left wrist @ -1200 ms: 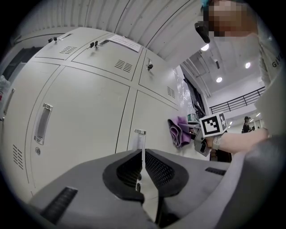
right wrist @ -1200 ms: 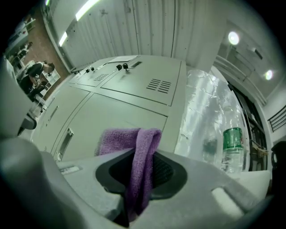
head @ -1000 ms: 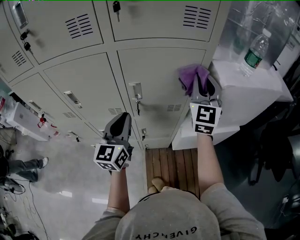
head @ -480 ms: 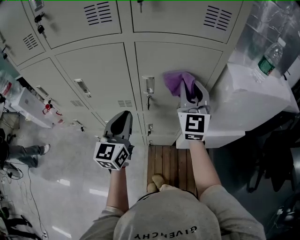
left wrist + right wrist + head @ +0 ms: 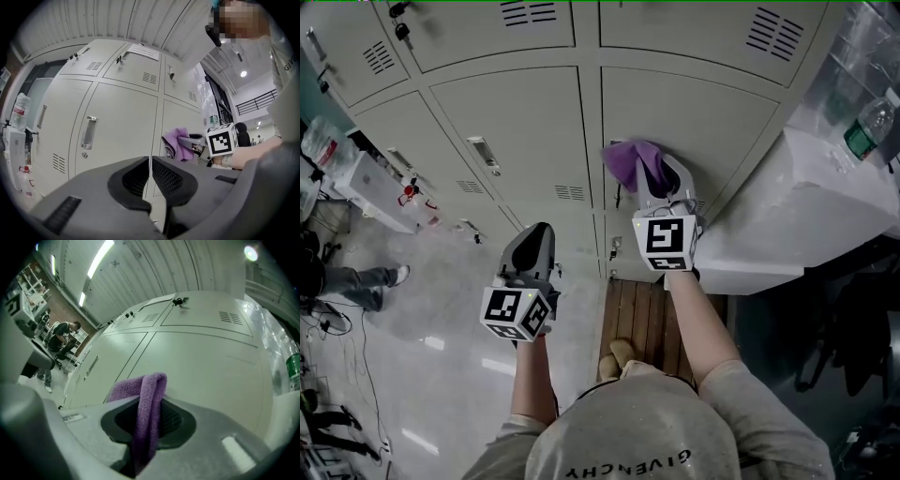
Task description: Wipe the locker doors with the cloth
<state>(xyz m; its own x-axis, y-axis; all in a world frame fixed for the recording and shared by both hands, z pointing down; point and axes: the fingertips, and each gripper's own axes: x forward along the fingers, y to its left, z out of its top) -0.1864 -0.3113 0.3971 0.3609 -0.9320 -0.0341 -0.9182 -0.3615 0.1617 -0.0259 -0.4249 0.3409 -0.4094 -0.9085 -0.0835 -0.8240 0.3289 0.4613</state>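
A bank of pale grey locker doors fills the upper head view. My right gripper is shut on a purple cloth, which presses against the left edge of the lower right locker door, near its handle. In the right gripper view the purple cloth hangs folded between the jaws with the door just beyond. My left gripper is held lower and away from the lockers, shut with nothing in it. The left gripper faces the door with a handle, and the cloth is at right.
A white cabinet with a water bottle stands to the right of the lockers. A wooden board lies on the floor below me. At left are a white box and cables on the grey floor.
My right gripper has slid the cloth leftward across the lower right door towards its handle edge. The left gripper has stayed roughly where it was.
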